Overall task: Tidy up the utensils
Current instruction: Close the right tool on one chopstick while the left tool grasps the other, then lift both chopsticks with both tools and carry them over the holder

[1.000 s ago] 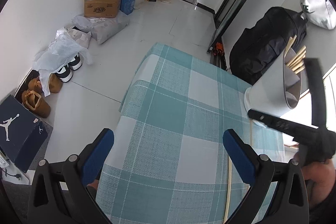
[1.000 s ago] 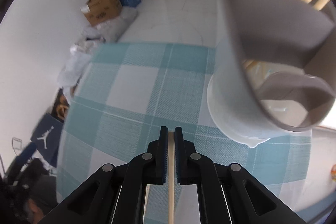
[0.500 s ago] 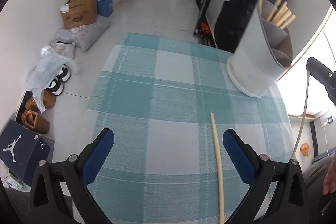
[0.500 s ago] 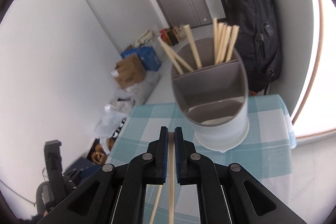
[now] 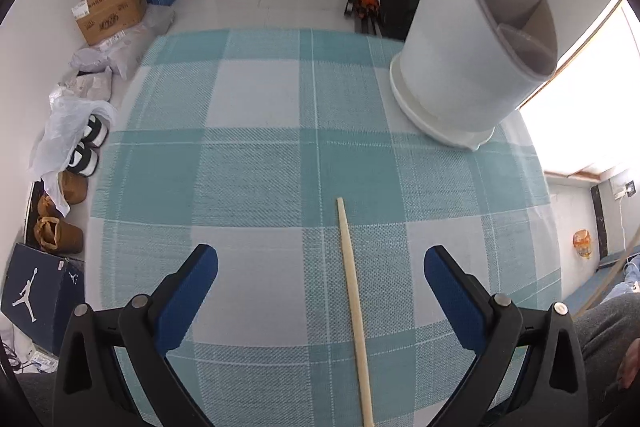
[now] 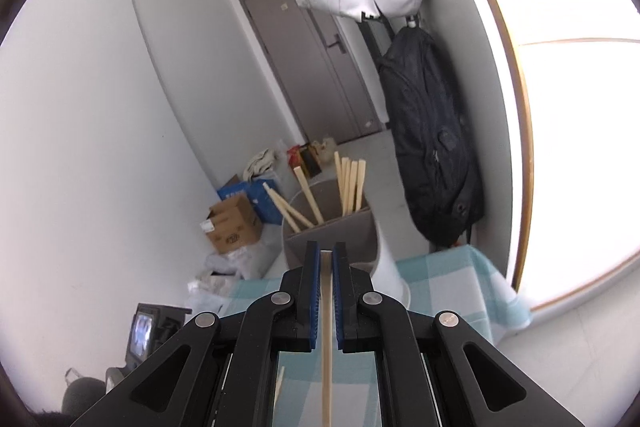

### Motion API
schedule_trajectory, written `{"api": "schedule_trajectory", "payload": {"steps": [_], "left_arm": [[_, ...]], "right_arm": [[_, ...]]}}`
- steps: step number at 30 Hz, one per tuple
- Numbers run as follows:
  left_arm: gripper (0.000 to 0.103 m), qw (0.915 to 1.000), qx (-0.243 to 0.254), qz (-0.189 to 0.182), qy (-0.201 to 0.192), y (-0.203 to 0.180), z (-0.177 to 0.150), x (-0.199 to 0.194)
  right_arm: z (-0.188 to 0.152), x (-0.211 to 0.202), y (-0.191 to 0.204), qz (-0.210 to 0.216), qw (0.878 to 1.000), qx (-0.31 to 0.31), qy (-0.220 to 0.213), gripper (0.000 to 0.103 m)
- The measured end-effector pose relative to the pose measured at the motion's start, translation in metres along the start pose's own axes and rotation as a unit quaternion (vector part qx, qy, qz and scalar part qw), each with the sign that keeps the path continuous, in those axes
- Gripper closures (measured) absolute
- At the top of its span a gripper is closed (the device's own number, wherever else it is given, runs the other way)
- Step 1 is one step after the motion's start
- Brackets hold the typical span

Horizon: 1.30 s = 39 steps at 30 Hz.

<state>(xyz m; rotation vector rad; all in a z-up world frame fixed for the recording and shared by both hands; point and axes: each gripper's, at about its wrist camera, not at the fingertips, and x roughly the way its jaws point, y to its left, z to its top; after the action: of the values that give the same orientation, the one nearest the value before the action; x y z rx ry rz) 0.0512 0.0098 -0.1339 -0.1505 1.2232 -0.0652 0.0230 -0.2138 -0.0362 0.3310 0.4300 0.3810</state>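
Chopstick (image 6: 327,311) clamped in your right gripper (image 6: 327,259), aimed at holder (image 6: 372,247): insert it next. Left gripper (image 5: 320,279), jaws closing, straddles chopstick on tablecloth (image 5: 352,287), untouched.

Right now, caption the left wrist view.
Left gripper fingers closing over a chopstick lying on the checked tablecloth.

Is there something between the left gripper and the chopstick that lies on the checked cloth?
Nothing visible. The chopstick lies bare on the cloth, between the fingers of the left gripper, whose jaws are closing, pads not touching it. The holder stands apart, farther back.
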Motion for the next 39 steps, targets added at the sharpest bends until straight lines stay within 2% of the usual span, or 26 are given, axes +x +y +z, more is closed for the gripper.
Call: {"api": "schedule_trajectory", "payload": {"steps": [1,2,4,5,8,10,11,12,14,16,19,25,32,38,39], "left_arm": [[0.017,1.0,0.001,0.003,0.006,-0.001,0.0,0.003],[0.021,0.9999,0.004,0.003,0.015,-0.002,0.002,0.007],[0.026,0.9994,0.005,0.008,0.033,-0.004,0.004,0.014],[0.037,0.9989,0.004,0.012,0.044,-0.004,0.005,0.018],[0.047,0.9984,0.01,0.015,0.054,-0.01,0.007,0.02],[0.051,0.997,0.02,0.045,0.06,-0.018,0.008,0.022],[0.059,0.9959,0.028,0.059,0.062,-0.024,0.009,0.023],[0.067,0.996,0.032,0.055,0.062,-0.027,0.011,0.022],[0.092,0.9957,0.039,0.05,0.068,-0.035,0.012,0.022],[0.102,0.9954,0.043,0.042,0.074,-0.04,0.011,0.023],[0.102,0.9968,0.043,0.03,0.059,-0.041,0.009,0.021],[0.102,0.9997,0.017,0.009,-0.015,-0.03,0.009,-0.009],[0.102,0.9937,-0.006,-0.012,-0.111,-0.024,-0.005,-0.062],[0.102,0.9909,0.0,-0.025,-0.132,-0.033,-0.02,-0.08],[0.102,0.99,0.003,-0.027,-0.138,-0.032,-0.015,-0.079]], "right_arm": [[0.001,-0.001,-0.002,0.001,1.0,0.004,-0.002,0.098],[0.001,-0.001,-0.006,0.001,1.0,0.011,-0.004,0.098],[0.002,0.001,-0.012,0.005,1.0,0.026,-0.001,0.098],[0.002,0.001,-0.015,0.006,0.999,0.032,0.0,0.098],[0.002,0.001,-0.021,0.01,0.999,0.045,0.004,0.098],[0.002,0.0,-0.021,0.012,0.999,0.051,0.004,0.098],[0.002,0.0,-0.022,0.013,0.998,0.054,0.005,0.098],[0.003,0.001,-0.022,0.012,0.998,0.055,0.005,0.098],[0.003,0.002,-0.024,0.01,0.998,0.056,0.004,0.098],[0.003,0.001,-0.026,0.006,0.998,0.06,0.004,0.098],[0.002,0.001,-0.031,0.001,0.997,0.072,0.007,0.098],[0.001,-0.002,-0.035,-0.005,0.997,0.079,0.007,0.098],[-0.001,-0.004,-0.032,-0.008,0.998,0.069,0.0,0.098],[-0.003,-0.007,-0.027,-0.005,0.998,0.063,-0.005,0.098],[-0.003,-0.008,-0.026,-0.005,0.998,0.06,-0.007,0.098]]}}
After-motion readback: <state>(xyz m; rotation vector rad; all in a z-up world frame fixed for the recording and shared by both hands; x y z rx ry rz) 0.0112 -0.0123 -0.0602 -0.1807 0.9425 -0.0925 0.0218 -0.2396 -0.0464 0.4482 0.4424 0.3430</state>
